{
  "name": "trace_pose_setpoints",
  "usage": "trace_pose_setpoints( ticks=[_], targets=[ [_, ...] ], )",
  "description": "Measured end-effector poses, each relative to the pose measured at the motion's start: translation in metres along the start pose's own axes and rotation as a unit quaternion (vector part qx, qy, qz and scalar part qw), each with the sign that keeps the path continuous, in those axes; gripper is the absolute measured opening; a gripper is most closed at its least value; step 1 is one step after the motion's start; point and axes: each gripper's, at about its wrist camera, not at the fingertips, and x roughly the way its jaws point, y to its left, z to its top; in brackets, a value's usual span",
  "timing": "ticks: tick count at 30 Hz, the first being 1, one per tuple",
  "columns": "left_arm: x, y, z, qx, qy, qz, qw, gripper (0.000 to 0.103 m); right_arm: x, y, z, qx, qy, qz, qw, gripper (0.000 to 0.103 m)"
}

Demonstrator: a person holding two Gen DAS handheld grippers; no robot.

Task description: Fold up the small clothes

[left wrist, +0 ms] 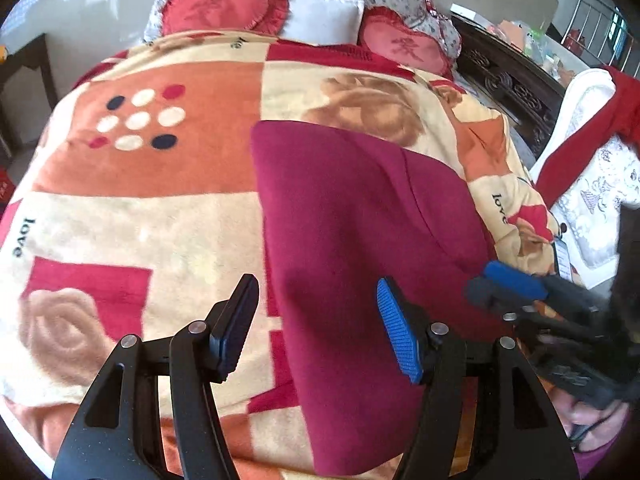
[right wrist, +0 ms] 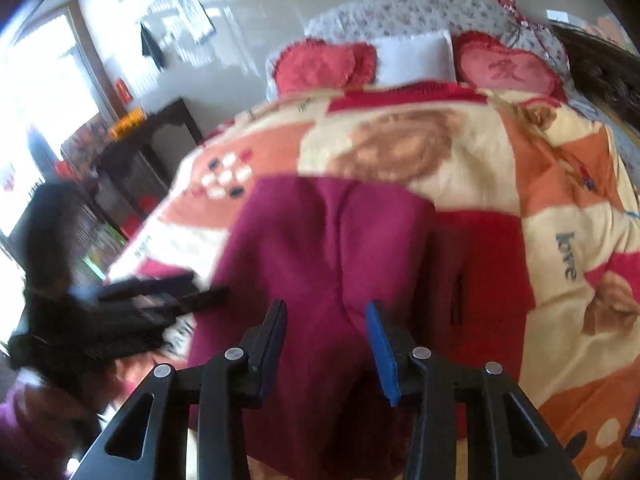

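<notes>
Both claws stand wide apart at the jaws and hold nothing. Left claw (left wrist: 318,330) hovers over the near left edge of the garment (left wrist: 360,240), one pad over the blanket (left wrist: 140,220), the other over the cloth; whether either pad touches the fabric I cannot tell. Right claw (right wrist: 326,354) hangs above the near middle of the same garment (right wrist: 320,248), its pads either side of a raised crease running away from the camera. In the left view the right claw (left wrist: 516,280) shows blurred at the garment's right edge; in the right view the left claw (right wrist: 168,292) is a dark smear at its left edge.

The garment, a magenta knit piece, lies on the patterned blanket spread over the bed, near the front edge. It looks already doubled: a seam or folded edge curves across it in the left view, and the outline is fairly compact with a straight left side. A red patch (right wrist: 480,280) beside it on the right may be blanket pattern or another layer; I cannot tell.

My guess is that at least one fold is made and a further fold or smoothing remains. Red cushions (left wrist: 224,8) and a white pillow (left wrist: 320,20) sit well beyond, at the head of the bed.
</notes>
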Motion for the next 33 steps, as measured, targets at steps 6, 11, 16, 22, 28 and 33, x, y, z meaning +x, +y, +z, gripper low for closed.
trace_pose_setpoints(
  ticks=[6,11,16,22,28,33],
  targets=[
    [-0.006,-0.012,-0.002,0.027,-0.015,0.017,0.9994,0.062,0.016,-0.014,-0.010,0.006,0.019,-0.042,0.999,0.037],
    [-0.019,-0.019,-0.003,0.033,-0.036,0.019,0.9986,0.062,-0.003,-0.009,-0.006,0.021,0.003,-0.043,0.999,0.038],
    [-0.030,-0.026,-0.003,0.044,-0.056,0.032,0.9969,0.062,-0.031,0.006,-0.003,0.029,-0.034,-0.046,0.998,0.049],
    [-0.046,-0.031,-0.005,0.052,-0.082,0.046,0.9942,0.062,-0.052,0.023,0.004,0.011,-0.069,-0.084,0.994,0.066],
    [-0.055,-0.033,-0.007,0.053,-0.096,0.059,0.9922,0.062,-0.061,0.026,0.004,0.017,-0.079,-0.095,0.992,0.072],
    [-0.058,-0.034,-0.009,0.055,-0.097,0.066,0.9916,0.062,-0.065,0.029,0.003,0.015,-0.084,-0.101,0.991,0.074]
  ],
)
